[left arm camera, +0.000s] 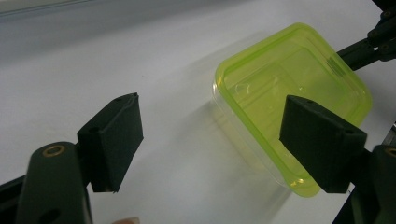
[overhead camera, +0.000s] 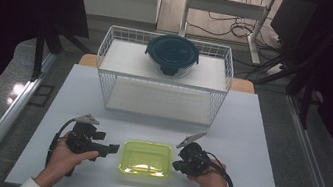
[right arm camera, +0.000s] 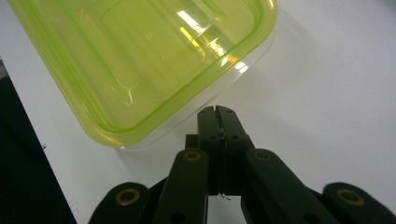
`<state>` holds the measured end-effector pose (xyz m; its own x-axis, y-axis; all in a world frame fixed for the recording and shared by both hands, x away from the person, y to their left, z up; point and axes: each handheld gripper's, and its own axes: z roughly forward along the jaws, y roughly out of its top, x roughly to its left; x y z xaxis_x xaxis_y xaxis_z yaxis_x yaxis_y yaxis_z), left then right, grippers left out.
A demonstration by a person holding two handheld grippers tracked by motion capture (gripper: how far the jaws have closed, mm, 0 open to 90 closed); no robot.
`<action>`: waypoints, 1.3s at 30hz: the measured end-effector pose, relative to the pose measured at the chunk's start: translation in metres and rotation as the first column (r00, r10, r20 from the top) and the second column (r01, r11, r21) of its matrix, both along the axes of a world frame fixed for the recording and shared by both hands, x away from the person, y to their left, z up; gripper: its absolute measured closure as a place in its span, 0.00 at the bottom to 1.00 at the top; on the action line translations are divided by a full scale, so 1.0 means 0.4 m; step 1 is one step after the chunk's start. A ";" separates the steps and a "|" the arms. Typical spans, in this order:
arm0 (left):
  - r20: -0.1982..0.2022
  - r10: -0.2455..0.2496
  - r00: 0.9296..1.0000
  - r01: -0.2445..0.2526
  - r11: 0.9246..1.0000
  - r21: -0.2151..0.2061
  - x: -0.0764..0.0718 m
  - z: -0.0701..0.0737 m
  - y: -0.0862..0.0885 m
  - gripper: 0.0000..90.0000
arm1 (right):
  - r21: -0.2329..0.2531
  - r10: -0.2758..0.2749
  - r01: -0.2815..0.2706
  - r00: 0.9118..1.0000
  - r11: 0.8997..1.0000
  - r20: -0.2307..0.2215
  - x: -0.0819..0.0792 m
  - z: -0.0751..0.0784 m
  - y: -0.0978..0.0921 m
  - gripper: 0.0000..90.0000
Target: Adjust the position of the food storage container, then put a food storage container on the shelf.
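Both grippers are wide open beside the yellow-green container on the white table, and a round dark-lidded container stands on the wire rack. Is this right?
Not quite. The left gripper is open, but the right gripper view shows the right gripper shut, jaws pressed together beside the yellow-green container. The round dark-lidded container does stand on the wire rack.

Glossy translucent plastic container (overhead camera: 144, 163) (matt white table (overhead camera: 256, 153)).

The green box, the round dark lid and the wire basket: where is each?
green box (overhead camera: 145, 161), high view, middle of its lid
round dark lid (overhead camera: 172, 51), high view, its centre
wire basket (overhead camera: 158, 106), high view, front wall
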<state>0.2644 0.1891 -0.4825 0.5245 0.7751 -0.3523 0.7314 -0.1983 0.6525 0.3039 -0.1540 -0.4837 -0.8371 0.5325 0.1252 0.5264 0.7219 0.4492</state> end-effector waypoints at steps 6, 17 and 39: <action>0.001 0.004 1.000 -0.004 1.000 -0.001 0.001 0.000 0.004 0.23 | 0.002 -0.011 0.011 1.000 1.000 0.009 0.002 0.003 -0.010 0.99; 0.021 0.038 0.999 -0.038 0.999 -0.030 -0.003 0.003 0.025 0.24 | 0.140 -0.151 0.140 0.986 0.980 0.069 0.003 0.040 -0.097 0.96; 0.013 0.042 0.999 -0.041 0.998 -0.050 -0.026 0.009 -0.004 0.21 | 0.401 -0.405 0.422 0.905 0.813 -0.132 -0.021 0.041 -0.172 0.24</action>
